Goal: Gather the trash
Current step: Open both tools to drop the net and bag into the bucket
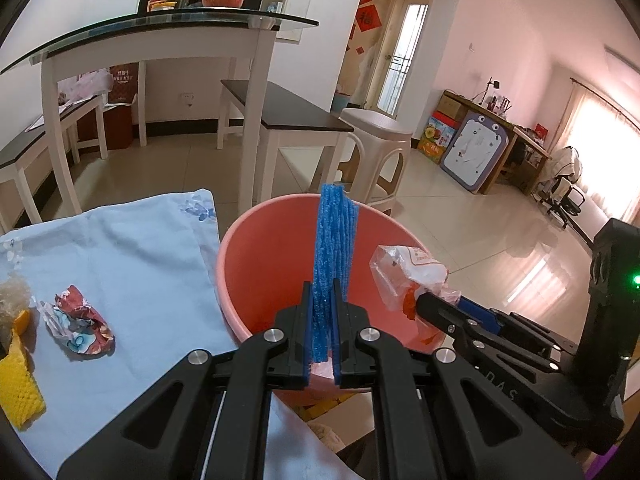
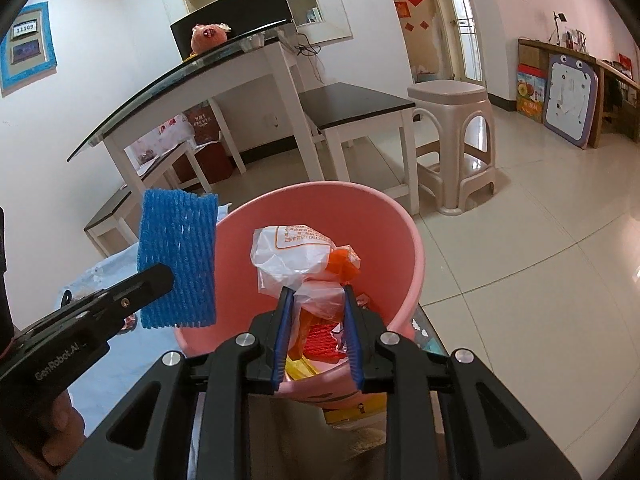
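A pink bucket (image 1: 256, 264) stands at the edge of a table with a light blue cloth (image 1: 132, 264); it also shows in the right wrist view (image 2: 404, 248). My left gripper (image 1: 323, 292) is shut on a blue foam net (image 1: 335, 248), held upright over the bucket; the net shows in the right wrist view (image 2: 178, 260) too. My right gripper (image 2: 316, 300) is shut on a clear plastic wrapper with orange print (image 2: 296, 256), held over the bucket; the wrapper appears in the left wrist view (image 1: 408, 268). A crumpled red-patterned wrapper (image 1: 80, 324) lies on the cloth.
A yellow foam net (image 1: 20, 384) and a pale fibrous clump (image 1: 12, 296) lie at the cloth's left edge. Red and yellow trash (image 2: 320, 340) lies in the bucket. A glass-topped white table (image 1: 160, 36), dark benches (image 1: 288, 112) and a beige stool (image 1: 380, 148) stand beyond.
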### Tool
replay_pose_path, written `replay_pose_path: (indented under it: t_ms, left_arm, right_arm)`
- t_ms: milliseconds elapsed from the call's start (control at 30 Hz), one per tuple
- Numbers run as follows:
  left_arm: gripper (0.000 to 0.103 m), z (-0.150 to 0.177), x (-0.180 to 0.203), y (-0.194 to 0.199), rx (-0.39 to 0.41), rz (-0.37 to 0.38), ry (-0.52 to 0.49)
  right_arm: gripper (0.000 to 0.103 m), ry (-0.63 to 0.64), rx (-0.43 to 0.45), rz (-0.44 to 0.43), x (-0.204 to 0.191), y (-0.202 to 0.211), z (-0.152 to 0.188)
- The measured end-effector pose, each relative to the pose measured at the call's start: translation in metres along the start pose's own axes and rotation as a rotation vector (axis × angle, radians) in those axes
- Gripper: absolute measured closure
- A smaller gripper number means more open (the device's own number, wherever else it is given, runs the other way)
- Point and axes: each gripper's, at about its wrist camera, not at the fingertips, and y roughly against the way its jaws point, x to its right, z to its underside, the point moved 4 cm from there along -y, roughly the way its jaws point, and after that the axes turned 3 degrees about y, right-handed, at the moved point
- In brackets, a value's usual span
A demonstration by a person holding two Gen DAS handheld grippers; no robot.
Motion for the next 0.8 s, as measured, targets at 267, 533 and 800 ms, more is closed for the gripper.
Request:
replay_pose_path:
  t_ms: [267, 533, 800]
  left_arm:
    - [0.06, -0.001, -0.003, -0.006, -0.021, 0.03, 0.027]
    - [0.056, -0.004, -0.004, -0.001, -0.001, 0.026, 0.026]
    - [0.056, -0.006, -0.006, 0.014, 0.026, 0.011, 0.013]
  right_arm:
    - [0.064, 0.001, -0.008, 0.003, -0.001, -0.006, -0.001]
    - [0.063, 0.009, -0.003, 0.005, -0.002, -0.007, -0.002]
    - [0.062, 0.015, 0.002, -0.013, -0.008, -0.001, 0.001]
